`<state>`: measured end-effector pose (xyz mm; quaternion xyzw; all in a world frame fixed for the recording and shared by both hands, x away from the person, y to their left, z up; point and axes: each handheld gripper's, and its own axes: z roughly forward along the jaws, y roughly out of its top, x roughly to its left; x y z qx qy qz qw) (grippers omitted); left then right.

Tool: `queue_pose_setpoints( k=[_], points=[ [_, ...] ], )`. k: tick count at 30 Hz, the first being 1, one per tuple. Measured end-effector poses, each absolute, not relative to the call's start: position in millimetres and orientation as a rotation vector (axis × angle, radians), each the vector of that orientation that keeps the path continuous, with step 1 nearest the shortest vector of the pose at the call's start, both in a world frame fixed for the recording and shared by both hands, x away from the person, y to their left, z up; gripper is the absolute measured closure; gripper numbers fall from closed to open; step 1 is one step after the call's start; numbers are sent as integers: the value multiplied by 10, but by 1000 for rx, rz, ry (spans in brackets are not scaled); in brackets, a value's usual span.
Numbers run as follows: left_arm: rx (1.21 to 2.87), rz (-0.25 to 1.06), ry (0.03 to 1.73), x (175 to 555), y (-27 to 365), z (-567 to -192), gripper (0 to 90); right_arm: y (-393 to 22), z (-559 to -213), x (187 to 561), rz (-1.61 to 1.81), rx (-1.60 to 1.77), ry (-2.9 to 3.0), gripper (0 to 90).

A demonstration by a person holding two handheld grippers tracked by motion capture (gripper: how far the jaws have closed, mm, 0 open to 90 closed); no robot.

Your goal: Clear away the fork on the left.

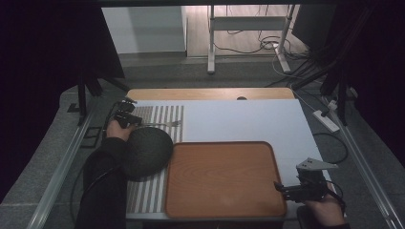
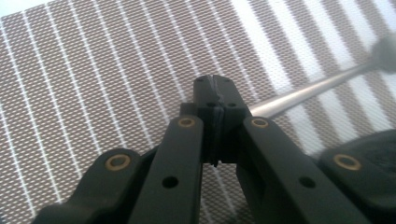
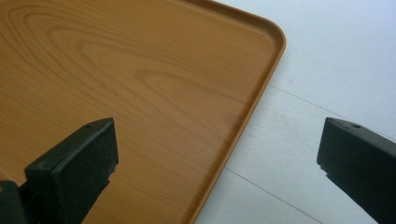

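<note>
Two grippers on the bench: at far left the left gripper (image 1: 128,116) has its fingers clamped on a fork (image 1: 165,124) handle over the striped mat (image 1: 162,114), beside a dark round plate (image 1: 145,152). The wooden tray (image 1: 224,179) is bare. The right gripper (image 1: 286,188) hovers at its right edge, fingers spread.

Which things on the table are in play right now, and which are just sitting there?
In play: fork, clamped in the left gripper; wooden tray, with the open right gripper at its edge.
Sitting there: dark round plate, striped placemat.
</note>
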<state>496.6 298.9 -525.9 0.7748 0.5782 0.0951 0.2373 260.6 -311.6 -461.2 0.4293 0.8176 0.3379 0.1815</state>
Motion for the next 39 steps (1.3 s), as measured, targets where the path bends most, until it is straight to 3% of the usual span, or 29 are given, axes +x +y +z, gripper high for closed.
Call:
queue_pose_setpoints(
  k=[5, 20, 30, 34, 35, 39],
  points=[
    [2098, 222, 1596, 4979, 3040, -5277, 886, -3117, -4612, 2608, 955, 1212, 2308, 0],
    [2229, 91, 1541, 4893, 2971, -5209, 885, -3112, -4612, 2604, 951, 1208, 2309, 0],
    [2223, 88, 1543, 4901, 2970, -5200, 870, -3111, -4612, 2604, 947, 1206, 2310, 0],
    [2161, 83, 1554, 4921, 2977, -5163, 674, -3111, -4612, 2604, 947, 1206, 2310, 0],
    [2154, 93, 1554, 4925, 2972, -5149, 674, -3111, -4612, 2604, 947, 1206, 2310, 0],
    [2129, 128, 1540, 4943, 2935, -5103, 462, -3111, -4612, 2604, 946, 1206, 2310, 0]
  ],
)
